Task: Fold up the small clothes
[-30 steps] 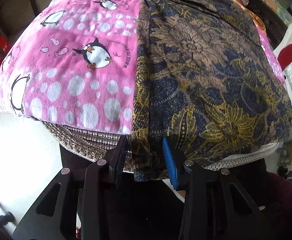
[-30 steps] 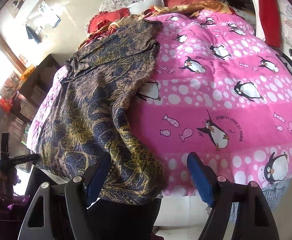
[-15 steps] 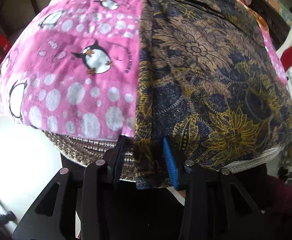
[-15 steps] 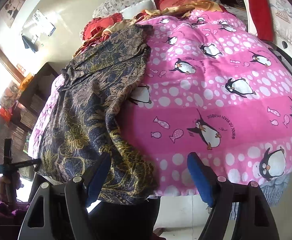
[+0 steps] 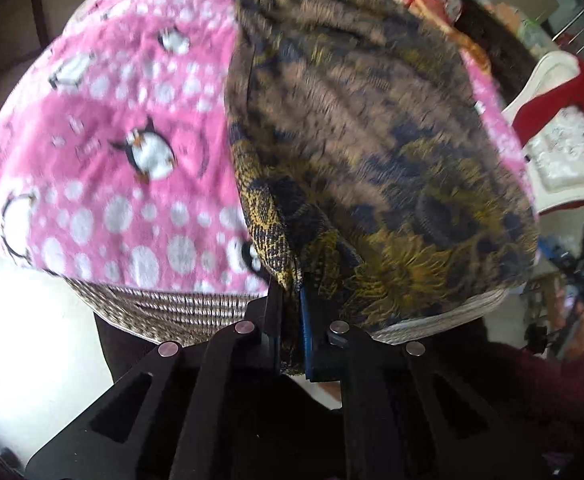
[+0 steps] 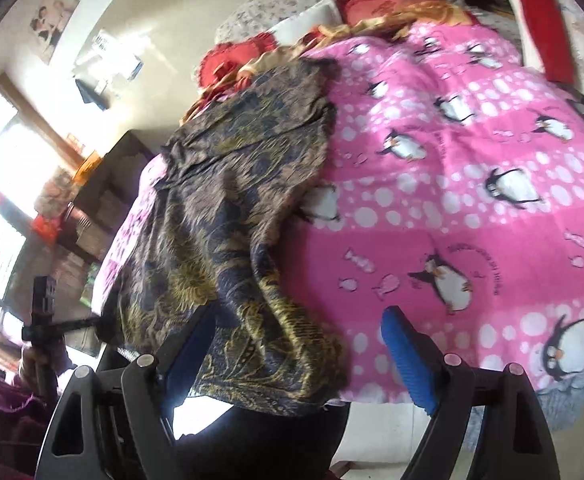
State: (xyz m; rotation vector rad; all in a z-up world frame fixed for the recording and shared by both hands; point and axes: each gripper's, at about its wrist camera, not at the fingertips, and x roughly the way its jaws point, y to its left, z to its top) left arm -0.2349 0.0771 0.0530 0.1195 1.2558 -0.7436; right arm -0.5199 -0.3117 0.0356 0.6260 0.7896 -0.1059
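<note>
Brown-and-navy floral fabric, gold at the hem — the thin printed garment (image 5: 372, 132) lies full-length on the pink penguin-print bed cover (image 5: 124, 152), no fold made yet. The left gripper (image 5: 290, 292) angles steeply down at the near edge, jaws just clamped on the hem corner. The right gripper (image 6: 296, 344) hovers, jaws opening wide — cloth between, not pinched.
</note>
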